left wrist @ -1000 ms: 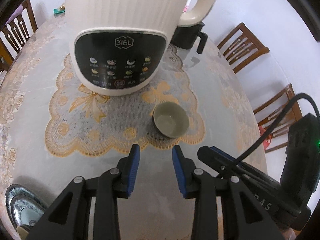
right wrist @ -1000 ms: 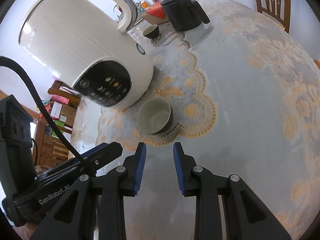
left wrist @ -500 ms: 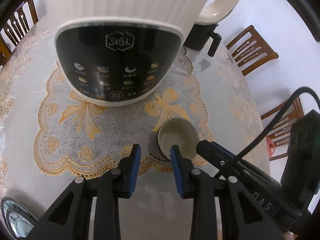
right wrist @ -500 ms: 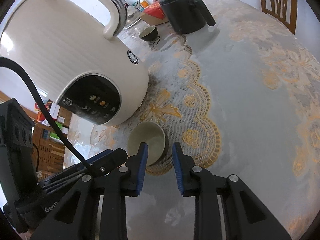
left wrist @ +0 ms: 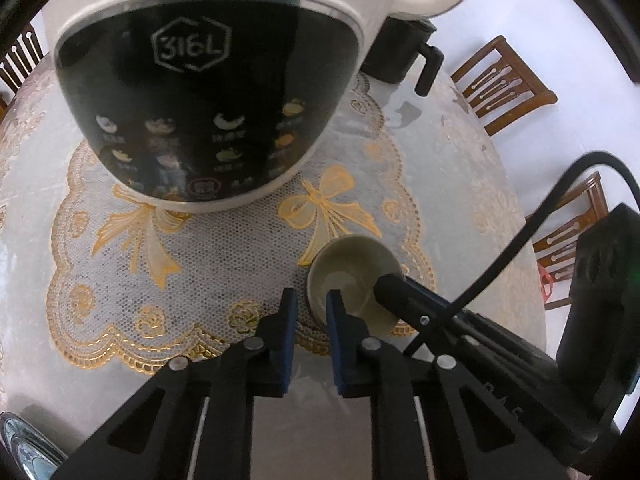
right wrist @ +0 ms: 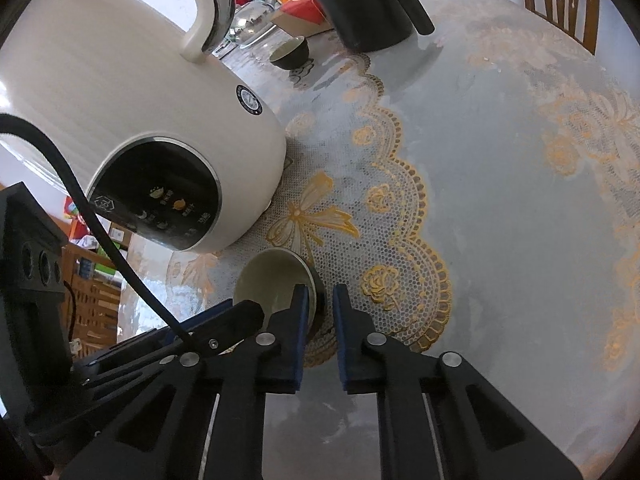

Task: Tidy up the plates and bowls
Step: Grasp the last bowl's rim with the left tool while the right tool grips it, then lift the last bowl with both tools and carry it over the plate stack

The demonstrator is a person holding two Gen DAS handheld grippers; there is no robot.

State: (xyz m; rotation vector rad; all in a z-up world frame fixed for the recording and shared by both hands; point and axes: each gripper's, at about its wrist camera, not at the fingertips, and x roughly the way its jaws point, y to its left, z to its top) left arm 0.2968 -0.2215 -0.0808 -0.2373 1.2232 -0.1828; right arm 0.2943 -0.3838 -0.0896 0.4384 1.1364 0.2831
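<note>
Counter (right wrist: 520, 208): round, pale cloth with gold floral print, a lace doily (left wrist: 224, 280) with gold bows in the middle.

Cream appliance (left wrist: 208, 80) stands on the doily, black control panel marked 316L facing my left camera, curved handle on top. It fills the upper part of both views.

Black jug (right wrist: 368, 12) with a side handle sits beyond the appliance, near the far edge of the counter. Clutter of boxes and glassware behind it, too small to identify.

Wooden chairs (left wrist: 504, 84) around the counter edge.

Stacked patterned plates (left wrist: 24, 452) at the near left edge of the counter in the left view, mostly cut off.

Dark bowl (right wrist: 290, 54) sits on the counter between the appliance and the black jug, well apart from me.

Task item: small green bowl (left wrist: 352, 276), upright, on the near right edge of the doily, just in front of the appliance.

My left gripper (left wrist: 310, 308) is clamped on the bowl's left rim: one pad outside the wall, one inside.

My right gripper (right wrist: 320, 304) is clamped on the opposite rim, same way: left pad inside the bowl, right pad outside.

Whether the bowl is touching the doily or just clear of it, I cannot tell.
</note>
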